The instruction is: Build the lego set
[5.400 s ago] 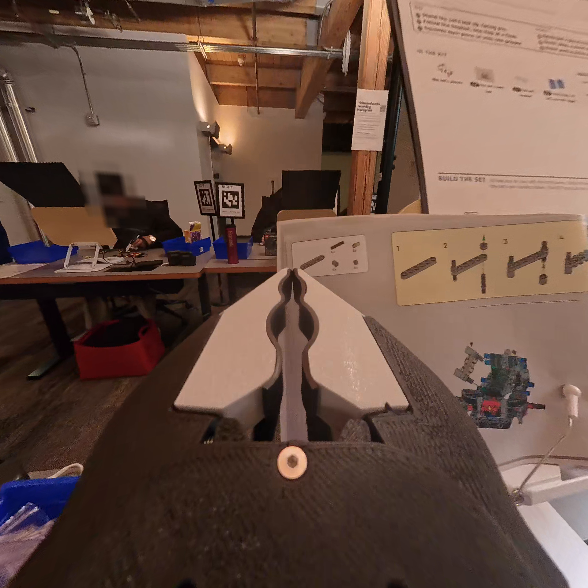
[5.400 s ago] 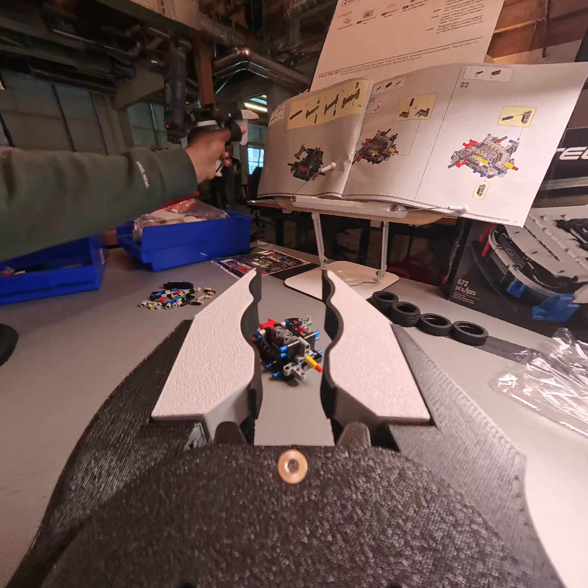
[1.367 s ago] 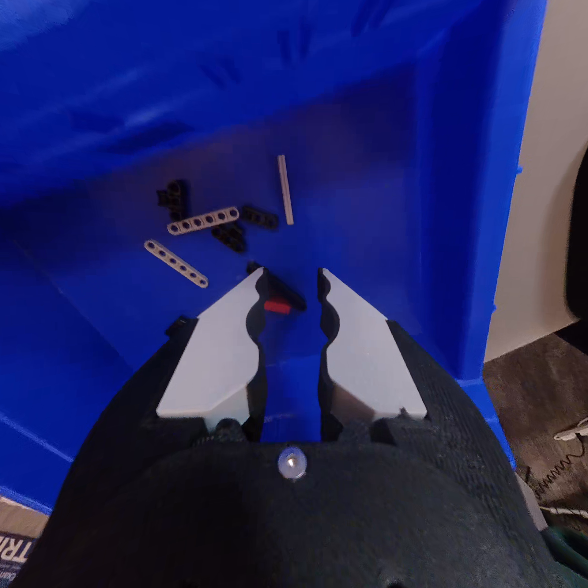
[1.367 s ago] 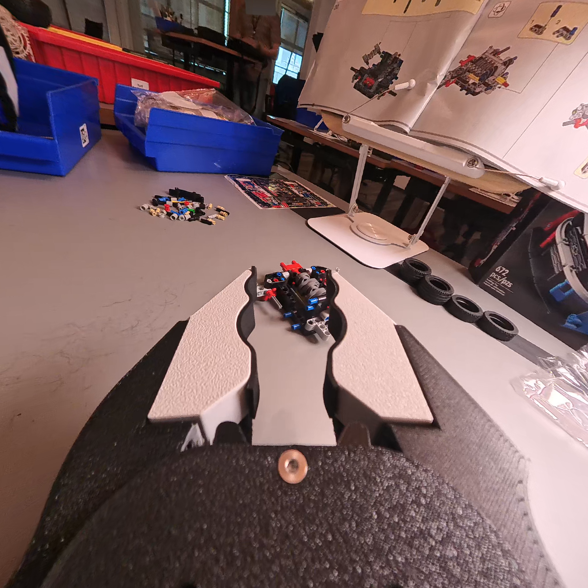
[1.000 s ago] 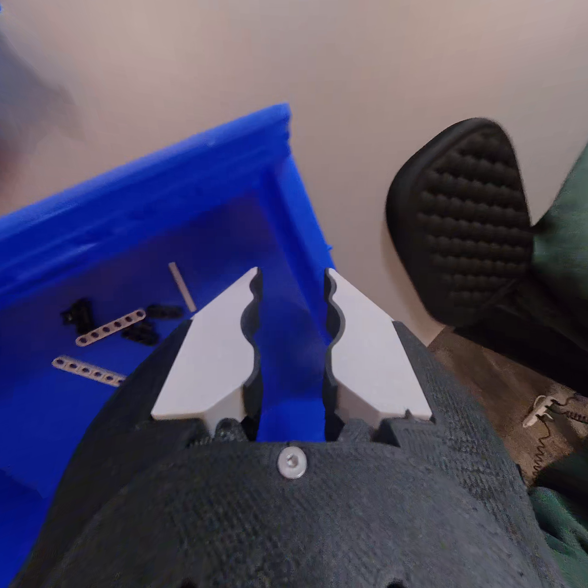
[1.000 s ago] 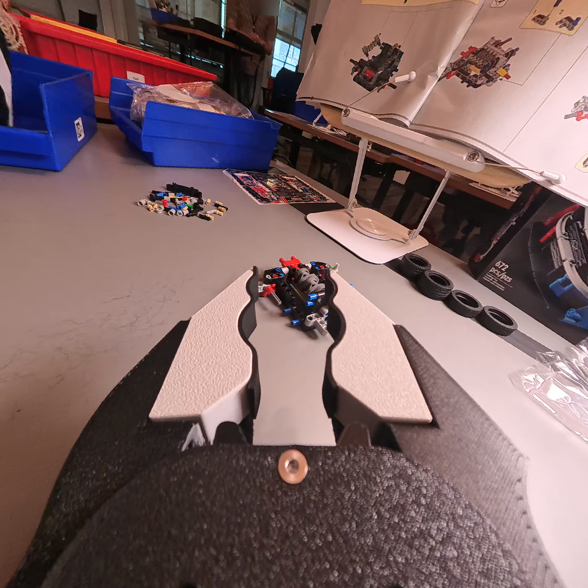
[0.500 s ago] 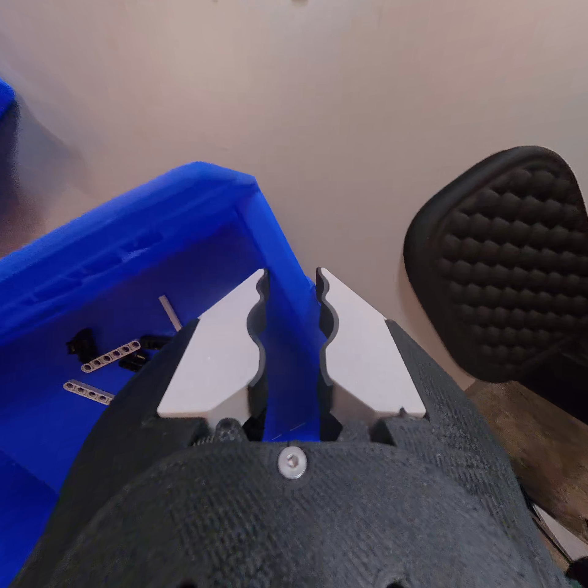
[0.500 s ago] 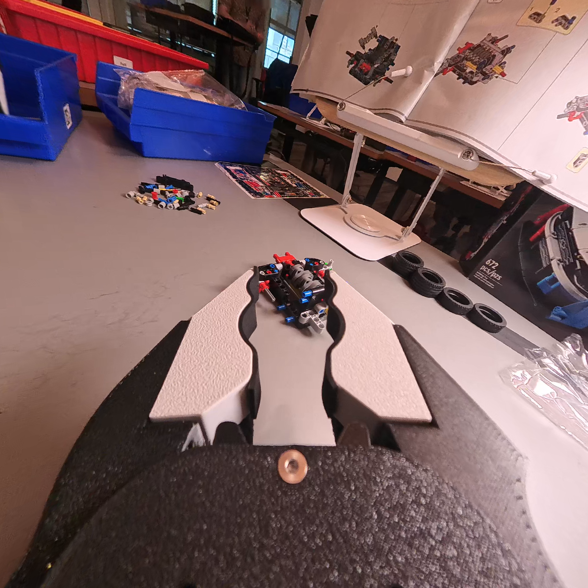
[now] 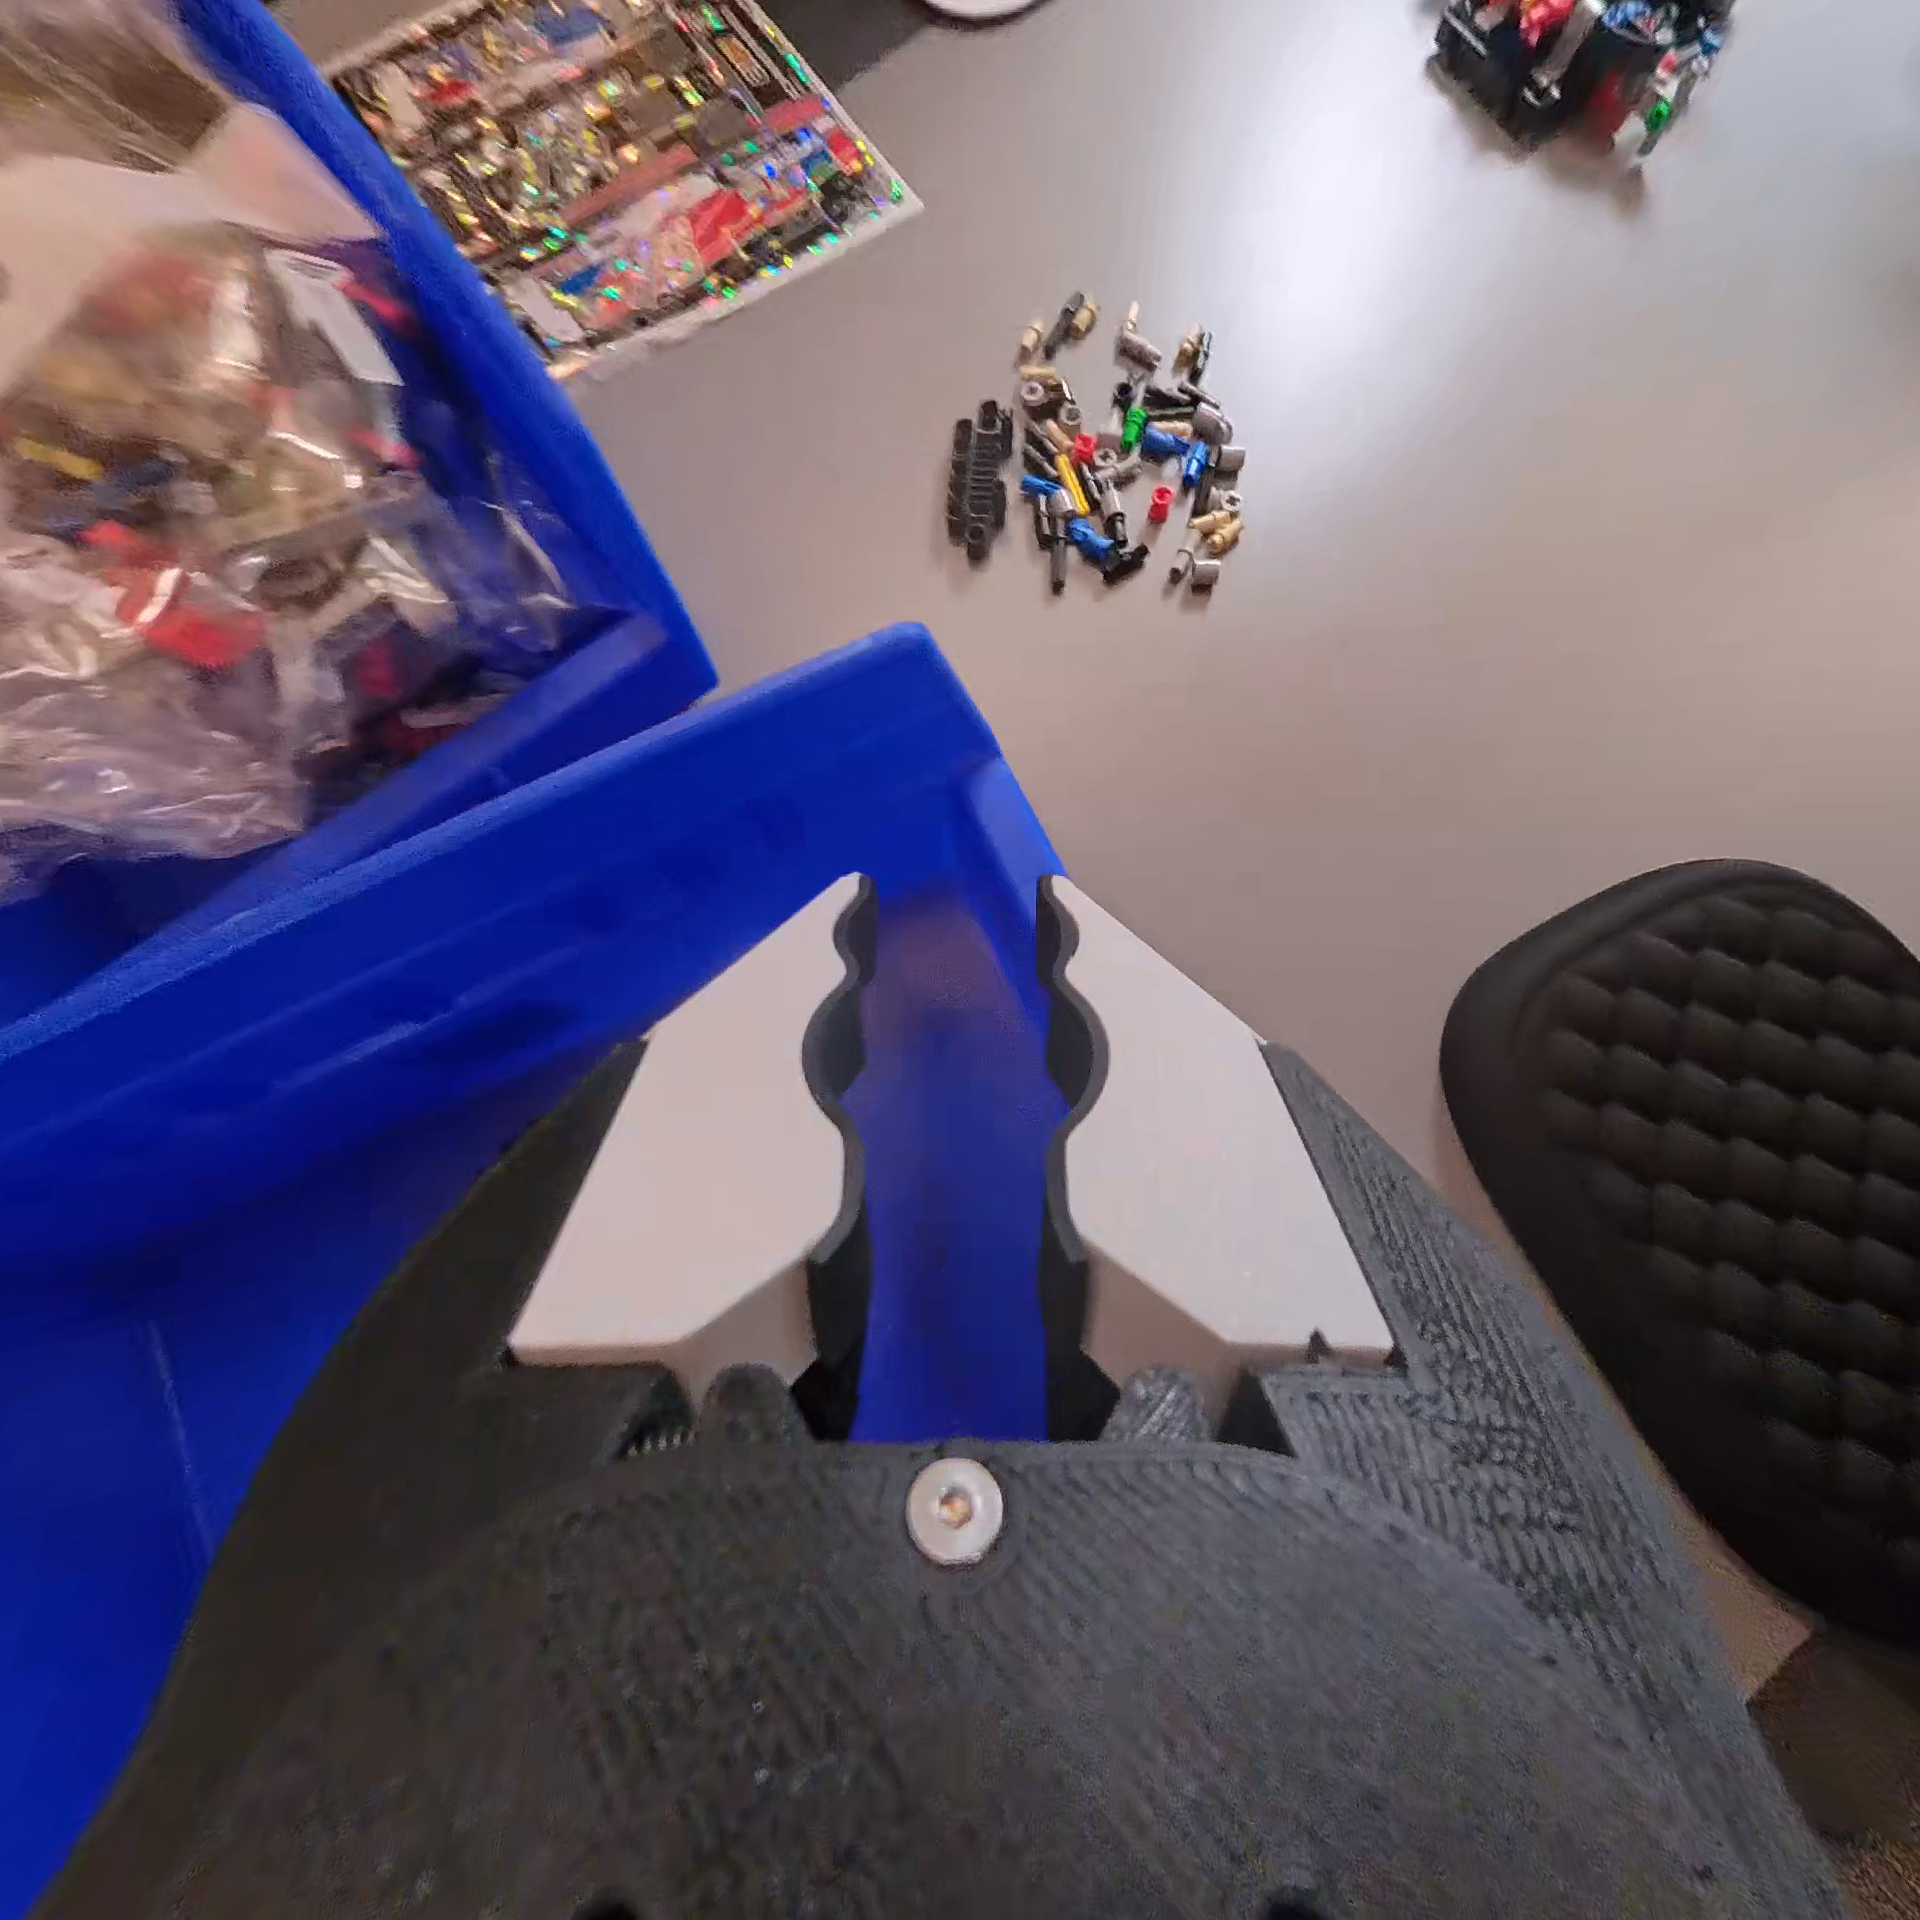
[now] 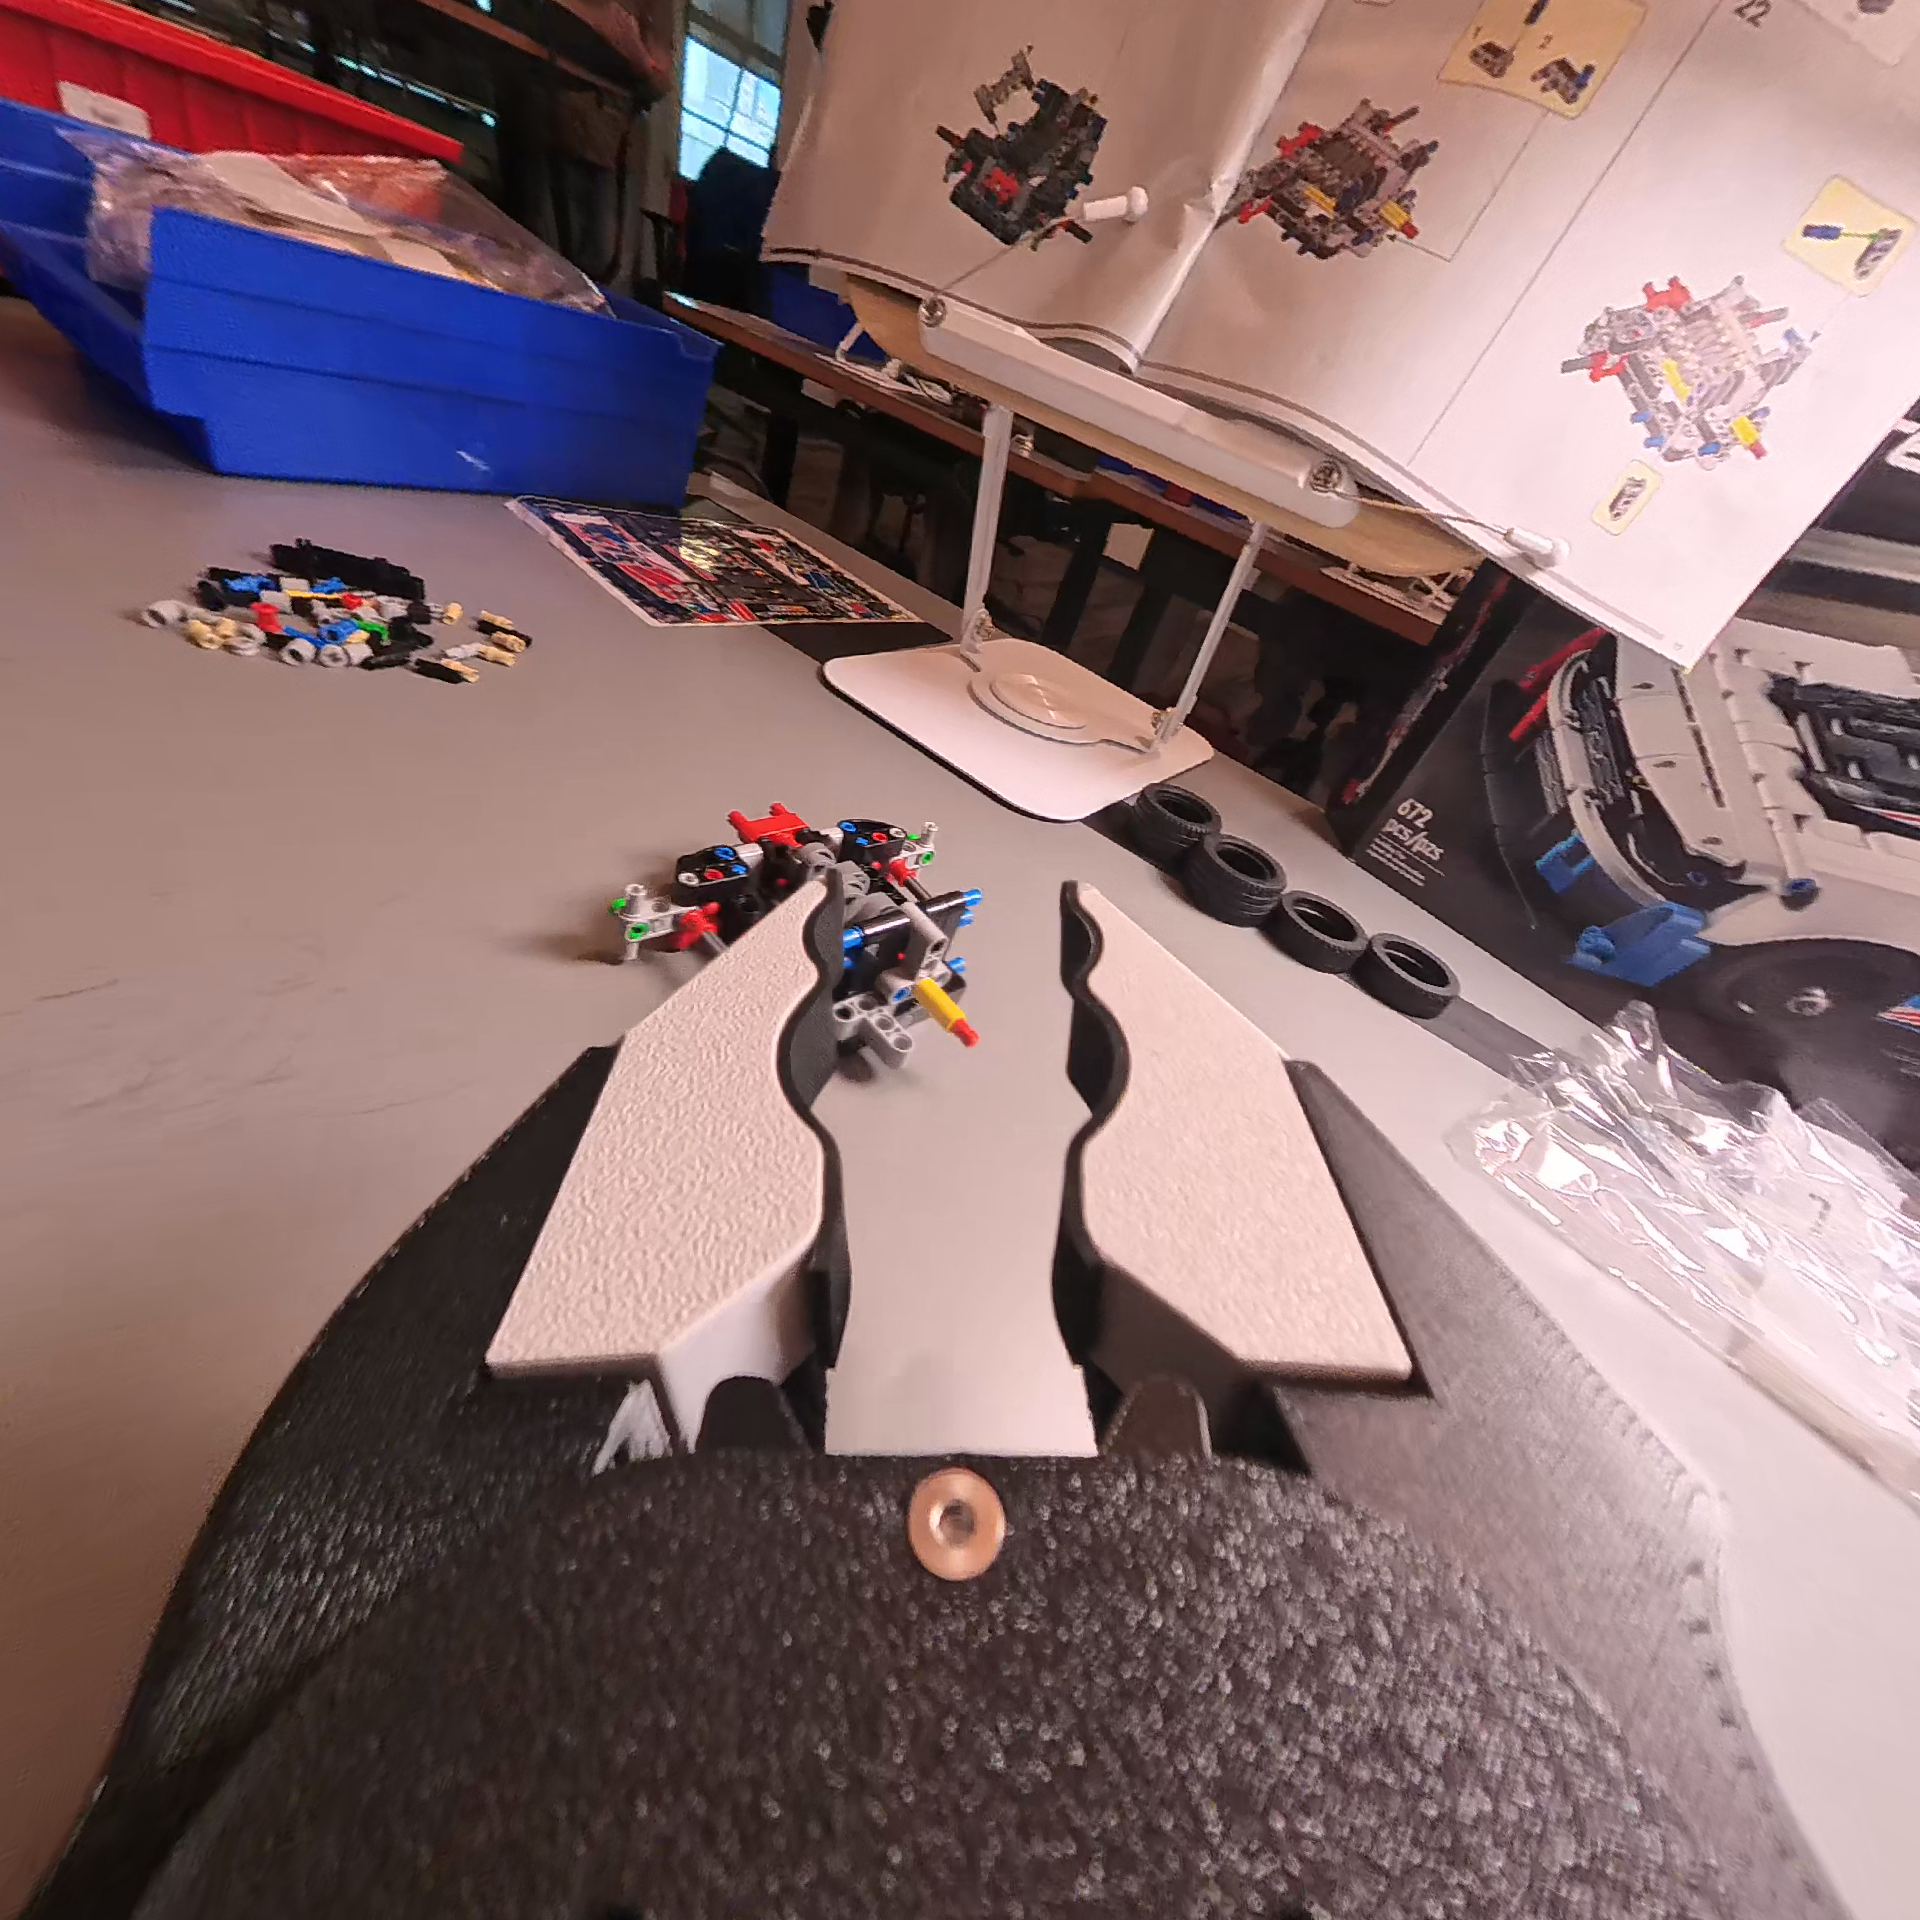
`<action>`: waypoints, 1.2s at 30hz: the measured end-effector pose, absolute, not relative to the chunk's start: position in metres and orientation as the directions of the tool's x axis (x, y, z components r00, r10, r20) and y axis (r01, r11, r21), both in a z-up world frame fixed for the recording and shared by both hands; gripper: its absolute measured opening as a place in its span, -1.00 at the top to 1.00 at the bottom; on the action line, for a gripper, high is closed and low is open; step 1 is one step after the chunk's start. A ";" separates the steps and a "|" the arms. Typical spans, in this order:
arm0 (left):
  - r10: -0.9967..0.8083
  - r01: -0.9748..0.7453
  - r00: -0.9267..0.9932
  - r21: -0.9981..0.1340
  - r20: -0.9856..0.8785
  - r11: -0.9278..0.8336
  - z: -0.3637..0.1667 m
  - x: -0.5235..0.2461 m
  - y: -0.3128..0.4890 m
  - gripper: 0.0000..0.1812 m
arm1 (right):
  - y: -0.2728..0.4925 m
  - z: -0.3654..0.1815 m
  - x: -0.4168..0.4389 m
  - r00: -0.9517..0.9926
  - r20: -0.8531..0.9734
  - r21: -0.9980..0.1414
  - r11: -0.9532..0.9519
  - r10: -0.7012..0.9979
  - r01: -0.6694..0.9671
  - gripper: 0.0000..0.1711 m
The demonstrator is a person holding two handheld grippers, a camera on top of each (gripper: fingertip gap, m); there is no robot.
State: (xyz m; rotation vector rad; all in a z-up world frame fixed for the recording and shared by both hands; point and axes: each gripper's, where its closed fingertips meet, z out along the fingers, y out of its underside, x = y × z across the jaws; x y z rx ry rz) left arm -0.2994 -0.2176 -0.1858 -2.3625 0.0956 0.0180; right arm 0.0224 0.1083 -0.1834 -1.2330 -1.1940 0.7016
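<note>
The partly built black, red and grey lego model (image 10: 810, 904) lies on the grey table (image 10: 312, 935). My right gripper (image 10: 945, 904) is open and empty, low over the table. Its left fingertip (image 10: 821, 914) overlaps the model's near end. A pile of small loose lego parts (image 10: 332, 618) lies farther left. My left gripper (image 9: 951, 894) is open and empty above the right wall of a blue bin (image 9: 520, 935). The bin's inside is hidden. The left wrist view also shows the parts pile (image 9: 1101, 457) and the model (image 9: 1569, 62) beyond.
A second blue bin (image 9: 582, 436) holds clear bags of parts (image 9: 208, 468). A sticker sheet (image 10: 707, 566), an instruction booklet (image 10: 1351, 208) on a white stand (image 10: 1018, 717), several tyres (image 10: 1299, 914), the set's box (image 10: 1662, 831) and a clear bag (image 10: 1714, 1195) are on the right. A black padded cushion (image 9: 1714, 1195) is at the table's edge. Some 45 cm of space lies between my two pairs of fingers.
My left gripper has tilted up from the bin's inside, so the table and parts pile now show; its jaws narrowed slightly. My right gripper has moved closer to the model, which now sits by its left finger.
</note>
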 end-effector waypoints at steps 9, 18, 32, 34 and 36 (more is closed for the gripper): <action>-0.147 -0.087 0.988 -0.660 0.037 -0.746 -0.197 -0.294 -0.245 0.67 | 0.144 -0.180 0.036 0.443 0.264 -0.961 0.193 0.857 0.200 0.54; -0.247 -0.173 0.966 -0.514 0.078 -0.840 -0.231 -0.269 -0.245 0.62 | 0.146 -0.181 0.034 0.434 0.287 -0.953 0.210 0.854 0.217 0.55; -0.232 -0.229 0.972 -0.340 -0.035 -0.912 -0.237 -0.267 -0.246 0.74 | 0.153 -0.158 0.068 0.399 0.230 -0.973 0.207 0.888 0.101 0.55; -0.217 -0.223 0.975 -0.323 -0.053 -0.920 -0.237 -0.269 -0.246 0.74 | 0.152 -0.157 0.071 0.384 0.222 -0.975 0.203 0.896 0.090 0.55; -0.189 -0.201 0.980 -0.318 -0.069 -0.927 -0.237 -0.273 -0.245 0.75 | 0.151 -0.156 0.072 0.362 0.217 -0.976 0.201 0.906 0.081 0.55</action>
